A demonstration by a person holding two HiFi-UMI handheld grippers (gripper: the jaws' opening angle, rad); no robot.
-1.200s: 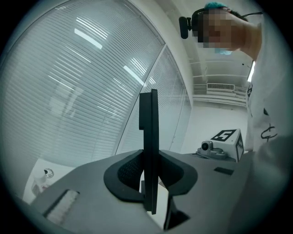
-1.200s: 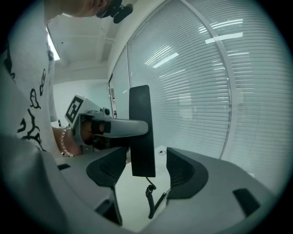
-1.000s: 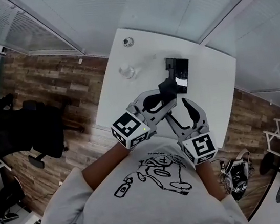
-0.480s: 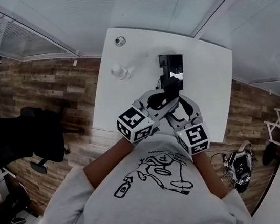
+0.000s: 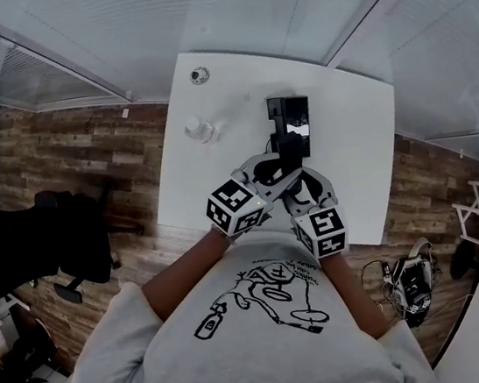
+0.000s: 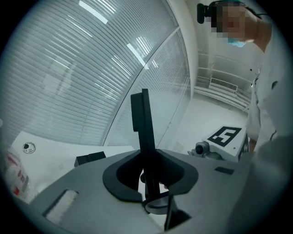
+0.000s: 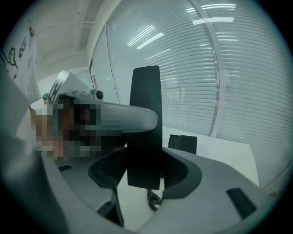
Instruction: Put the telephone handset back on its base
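- You reached the left gripper (image 6: 150, 176) forward from your chest over the near edge of the white table (image 5: 363, 160), angled in towards the right one.
- Its jaws were pinched onto the black telephone handset (image 6: 143, 128), which stood upright and edge-on between them.
- The handset was in the air, on the near side of its black base (image 5: 289, 115), which lay further back on the table.
- You held the right gripper (image 7: 145, 176) just beside the left.
- Its jaws stood spread, having just been closing, with the handset's broad face between them and gaps on both sides.
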